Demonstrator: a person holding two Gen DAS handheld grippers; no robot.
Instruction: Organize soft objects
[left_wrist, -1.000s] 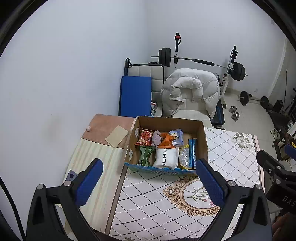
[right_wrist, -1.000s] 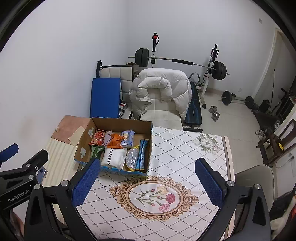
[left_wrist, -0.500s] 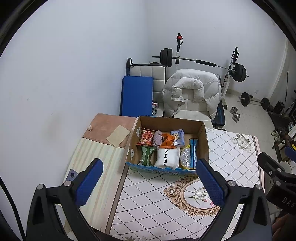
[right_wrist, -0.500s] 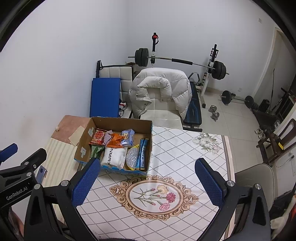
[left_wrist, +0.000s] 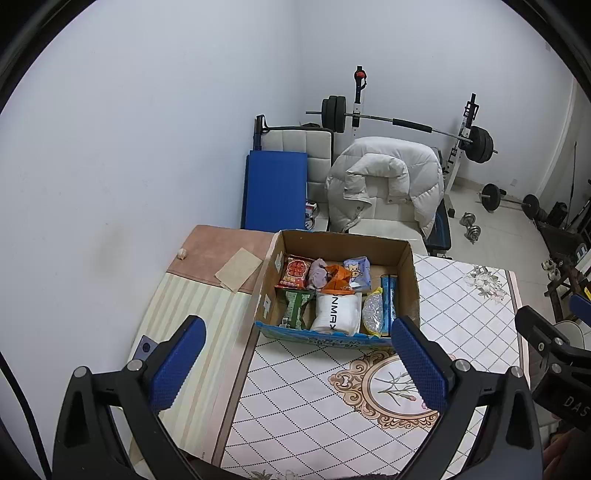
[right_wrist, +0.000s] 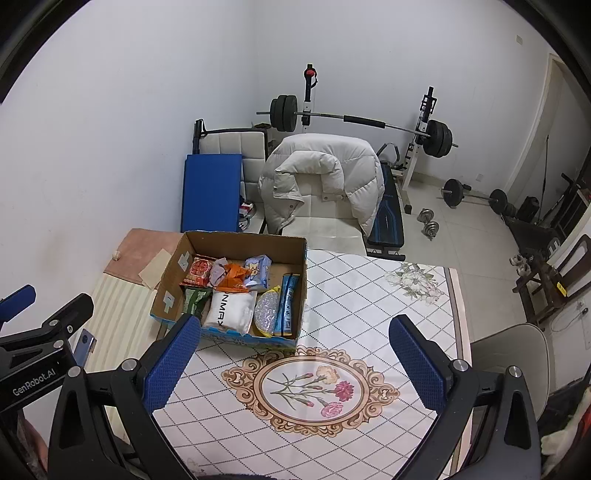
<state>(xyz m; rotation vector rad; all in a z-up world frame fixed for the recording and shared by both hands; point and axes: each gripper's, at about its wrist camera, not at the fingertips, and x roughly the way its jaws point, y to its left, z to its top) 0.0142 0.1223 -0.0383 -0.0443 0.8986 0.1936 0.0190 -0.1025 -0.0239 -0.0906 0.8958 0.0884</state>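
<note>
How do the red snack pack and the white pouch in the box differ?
The red snack pack sits in the far left corner of the cardboard box; the white pouch lies at the near wall, mid-box. The red snack pack looks smaller and busily printed; the white pouch is bulkier and plain with black lettering. Both lie untouched inside.

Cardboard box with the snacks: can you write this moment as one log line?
left gripper: open, empty | right gripper: open, empty | cardboard box: on table, packets inside, untouched

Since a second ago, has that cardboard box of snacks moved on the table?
No. The cardboard box sits at the same spot beside the flower medallion on the tablecloth; only the cameras drifted slightly.
</note>
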